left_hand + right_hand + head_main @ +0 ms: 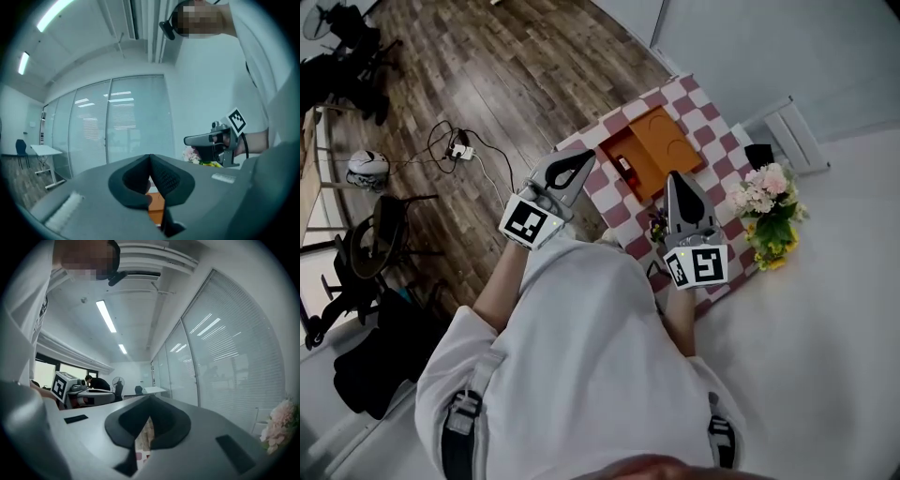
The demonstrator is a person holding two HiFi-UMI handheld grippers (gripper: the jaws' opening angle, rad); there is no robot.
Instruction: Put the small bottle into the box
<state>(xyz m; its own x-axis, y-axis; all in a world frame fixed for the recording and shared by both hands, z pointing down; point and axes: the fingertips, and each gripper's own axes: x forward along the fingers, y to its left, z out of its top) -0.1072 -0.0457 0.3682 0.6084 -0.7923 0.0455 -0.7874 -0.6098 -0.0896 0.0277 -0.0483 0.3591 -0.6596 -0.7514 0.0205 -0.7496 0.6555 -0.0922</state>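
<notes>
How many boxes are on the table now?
1. The orange box lies on the checkered table, between the left gripper and right gripper; others may be hidden.

Office: glass partitions [117,122], desk [44,150], swivel chair [373,246], strip lights [107,316].

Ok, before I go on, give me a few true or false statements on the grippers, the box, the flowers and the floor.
1. The left gripper is clamped on a bottle. False: its jaws are together with nothing between them.
2. The right gripper has its jaws together and holds nothing. True.
3. The orange box lies on a red and white checkered cloth. True.
4. In the head view, the flowers stand to the left of the box. False: they stand to its right, near the right gripper.
5. The floor beside the table is wooden. True.
</notes>
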